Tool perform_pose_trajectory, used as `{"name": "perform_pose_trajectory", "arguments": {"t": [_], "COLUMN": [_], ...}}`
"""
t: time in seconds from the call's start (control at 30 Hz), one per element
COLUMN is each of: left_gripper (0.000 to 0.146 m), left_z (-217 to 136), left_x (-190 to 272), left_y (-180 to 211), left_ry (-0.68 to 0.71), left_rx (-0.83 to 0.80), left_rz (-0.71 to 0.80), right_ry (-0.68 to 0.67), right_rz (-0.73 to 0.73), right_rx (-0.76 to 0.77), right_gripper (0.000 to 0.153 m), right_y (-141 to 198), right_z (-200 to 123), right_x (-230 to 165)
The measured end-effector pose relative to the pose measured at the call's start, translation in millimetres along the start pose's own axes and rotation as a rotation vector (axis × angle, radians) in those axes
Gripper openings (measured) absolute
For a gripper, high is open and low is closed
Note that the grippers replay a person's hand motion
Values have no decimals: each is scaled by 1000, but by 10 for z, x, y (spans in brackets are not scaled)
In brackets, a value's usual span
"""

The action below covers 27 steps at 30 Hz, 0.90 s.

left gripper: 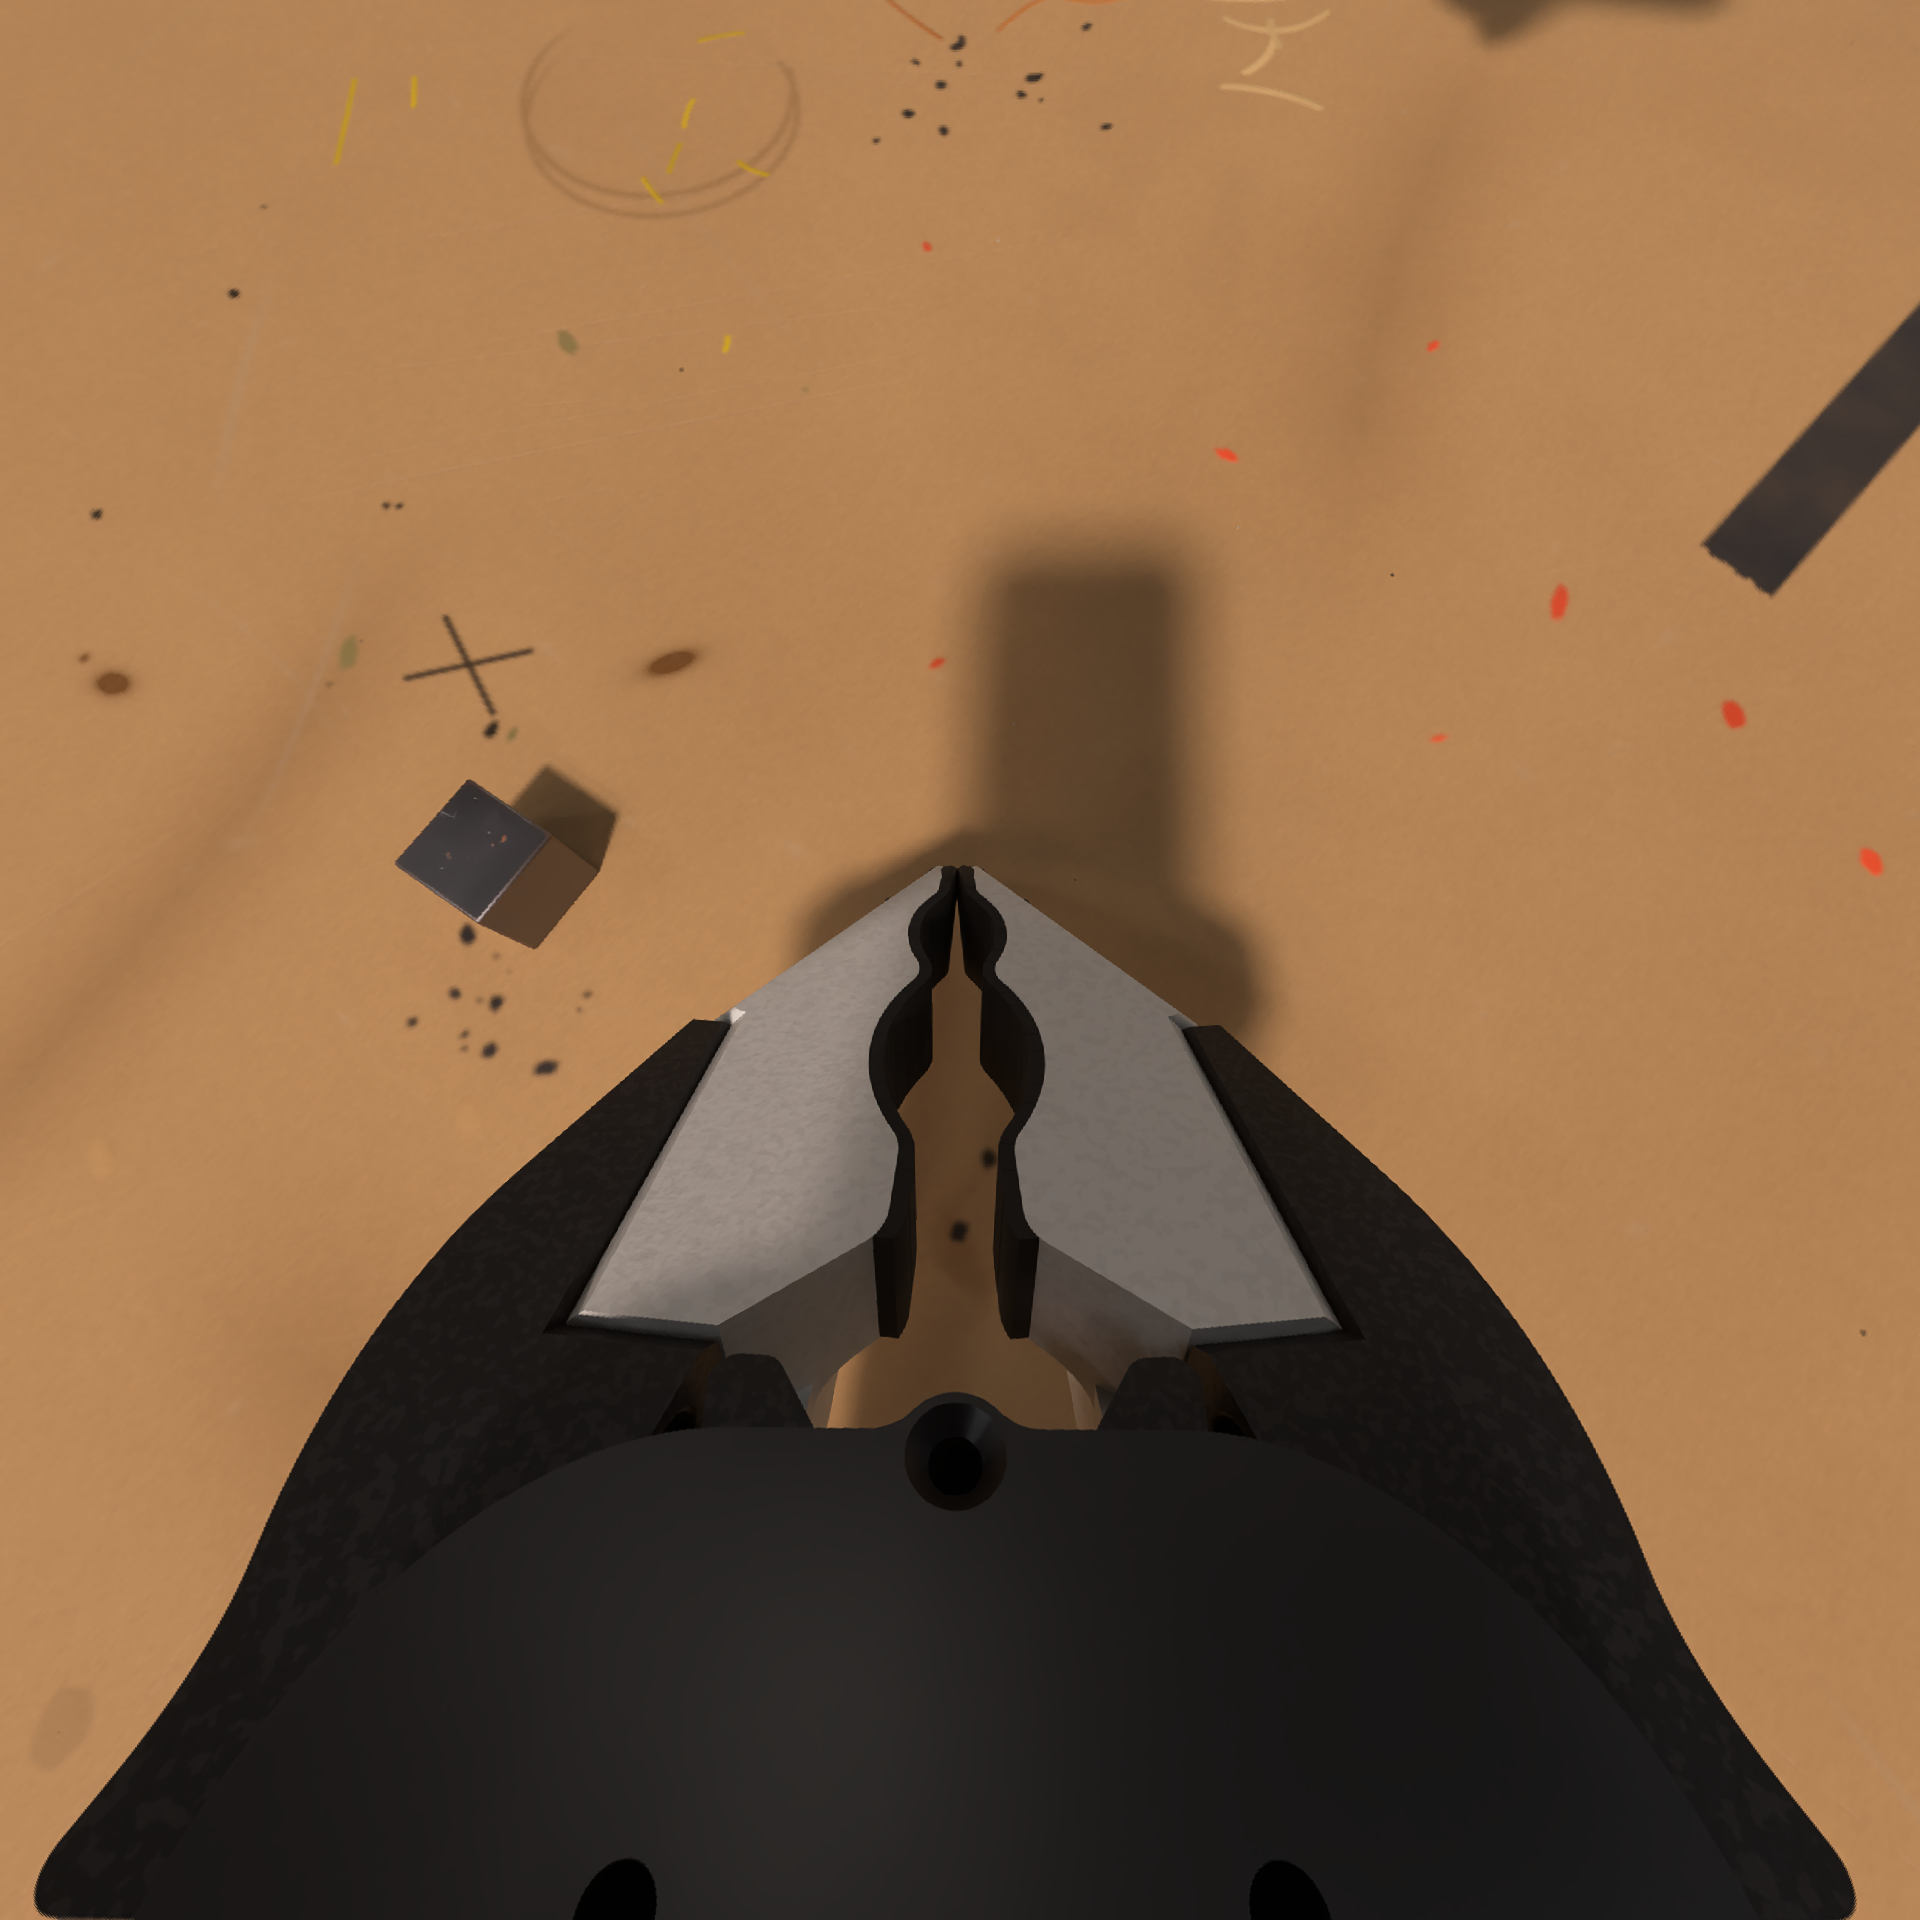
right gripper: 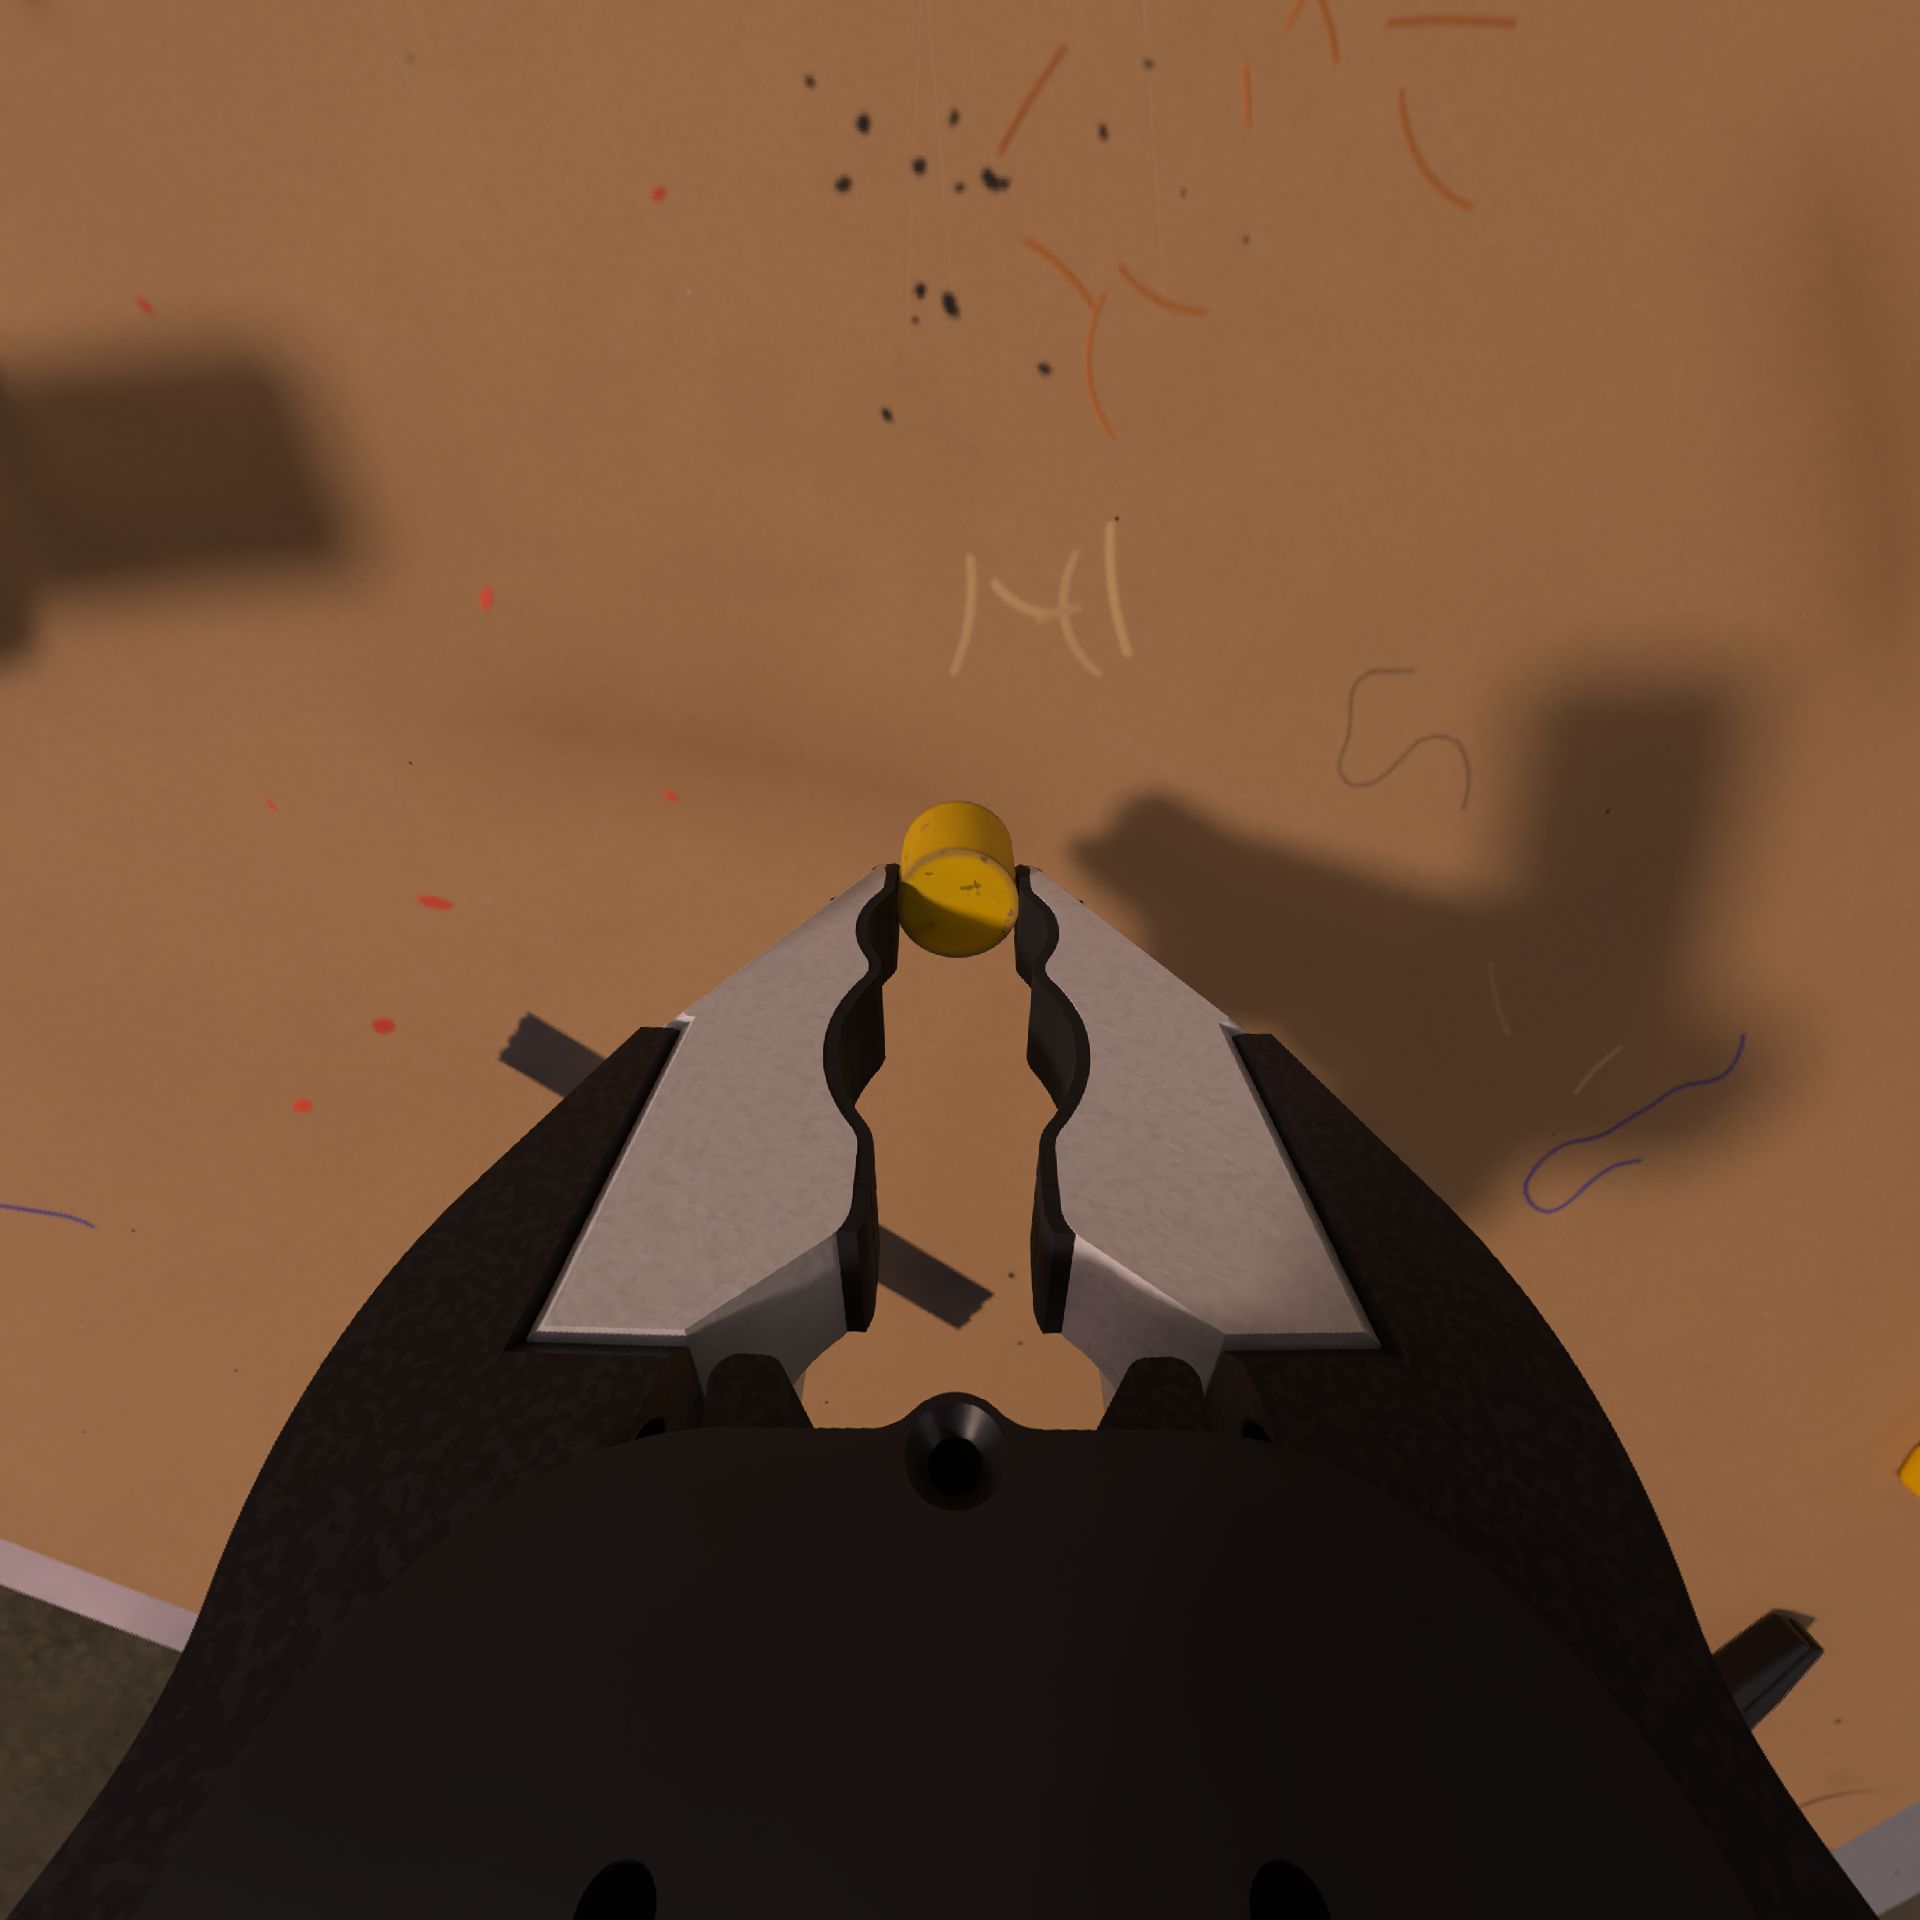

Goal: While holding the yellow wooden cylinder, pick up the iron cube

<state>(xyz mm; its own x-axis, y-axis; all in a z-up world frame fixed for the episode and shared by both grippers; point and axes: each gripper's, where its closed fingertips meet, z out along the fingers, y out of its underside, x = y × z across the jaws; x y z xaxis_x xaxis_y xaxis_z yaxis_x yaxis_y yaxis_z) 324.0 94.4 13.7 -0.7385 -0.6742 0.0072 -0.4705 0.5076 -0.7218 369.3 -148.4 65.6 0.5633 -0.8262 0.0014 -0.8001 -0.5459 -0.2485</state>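
One gripper, the right gripper (right gripper: 956,883), pinches the yellow wooden cylinder (right gripper: 956,878), while the left gripper (left gripper: 956,878), pressed together and empty, has the iron cube (left gripper: 499,862) resting on the surface (left gripper: 1351,312) ahead to its left.

- It looks like a workshop or craft bench: a bare tan-brown counter (left gripper: 1351,312) fills both views, much used and marked.
- Black specks (left gripper: 940,83), red paint flecks (left gripper: 1733,714) and short yellow strokes (left gripper: 345,120) dot it.
- A faint ring stain (left gripper: 660,120) lies far left; a drawn cross (left gripper: 468,663) sits nearer.
- Strips of dark tape (left gripper: 1813,468) are stuck to it at the right.
- Orange, pale and purple pen scribbles (right gripper: 1091,312) cross it.
- At the near left, the counter's pale edge (right gripper: 94,1590) shows.
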Motion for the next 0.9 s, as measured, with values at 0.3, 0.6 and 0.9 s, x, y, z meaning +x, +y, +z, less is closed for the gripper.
{"name": "perform_pose_trajectory", "arguments": {"t": [0.3,0.6,0.9], "left_gripper": [0,0,0], "left_z": [3,-1,-1], "left_x": [-5,-19,-28], "left_y": [-1,3,4], "left_ry": [6,-9,-8], "left_rx": [1,1,2], "left_rz": [-11,-12,-20], "right_ry": [66,205,176], "right_rz": [-39,136,192], "right_rx": [427,957,1050], "right_gripper": [21,21,21], "right_y": [92,835,1008], "right_z": [-743,-596,-614], "right_x": [-330,-584,-466]}}
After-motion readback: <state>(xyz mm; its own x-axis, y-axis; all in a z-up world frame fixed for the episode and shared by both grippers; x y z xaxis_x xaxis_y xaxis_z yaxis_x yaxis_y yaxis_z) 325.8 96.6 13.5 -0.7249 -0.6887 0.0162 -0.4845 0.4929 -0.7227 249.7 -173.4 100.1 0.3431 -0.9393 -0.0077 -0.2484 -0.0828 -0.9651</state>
